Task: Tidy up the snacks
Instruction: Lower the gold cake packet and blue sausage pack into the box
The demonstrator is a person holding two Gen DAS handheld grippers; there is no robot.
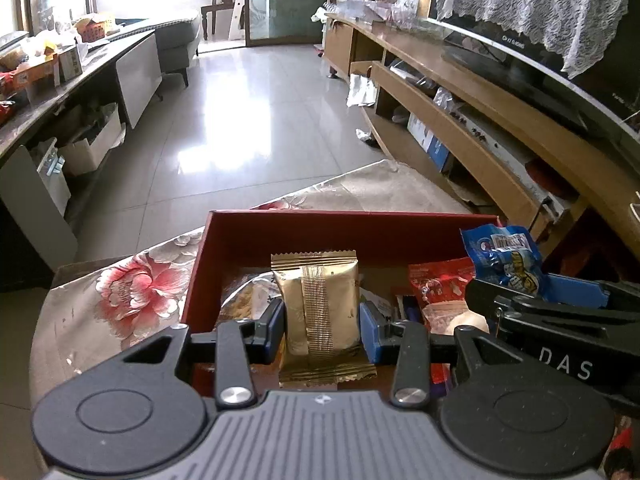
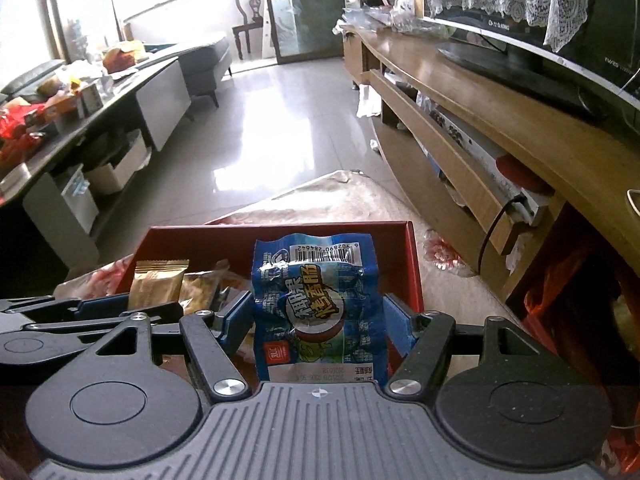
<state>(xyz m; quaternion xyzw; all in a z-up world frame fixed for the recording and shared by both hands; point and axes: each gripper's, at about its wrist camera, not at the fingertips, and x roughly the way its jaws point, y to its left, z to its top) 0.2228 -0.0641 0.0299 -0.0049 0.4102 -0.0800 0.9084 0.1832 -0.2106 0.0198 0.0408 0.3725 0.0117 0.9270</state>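
Observation:
My left gripper (image 1: 320,322) is shut on a gold foil snack packet (image 1: 318,308), held upright over the open red box (image 1: 320,224). My right gripper (image 2: 316,322) is shut on a blue snack bag (image 2: 318,304) with a barcode at its top, also above the red box (image 2: 280,232). In the left wrist view the blue bag (image 1: 506,260) and the right gripper's fingers (image 1: 576,290) show at the right. The right wrist view has the gold packet (image 2: 156,282) at the left. Inside the box lie a red packet (image 1: 440,280) and other wrapped snacks.
The box stands on a table with a floral cloth (image 1: 132,284). A wooden TV cabinet (image 1: 480,92) with a television runs along the right. A cluttered counter (image 1: 48,76) lines the left. Tiled floor (image 1: 248,100) lies beyond the table.

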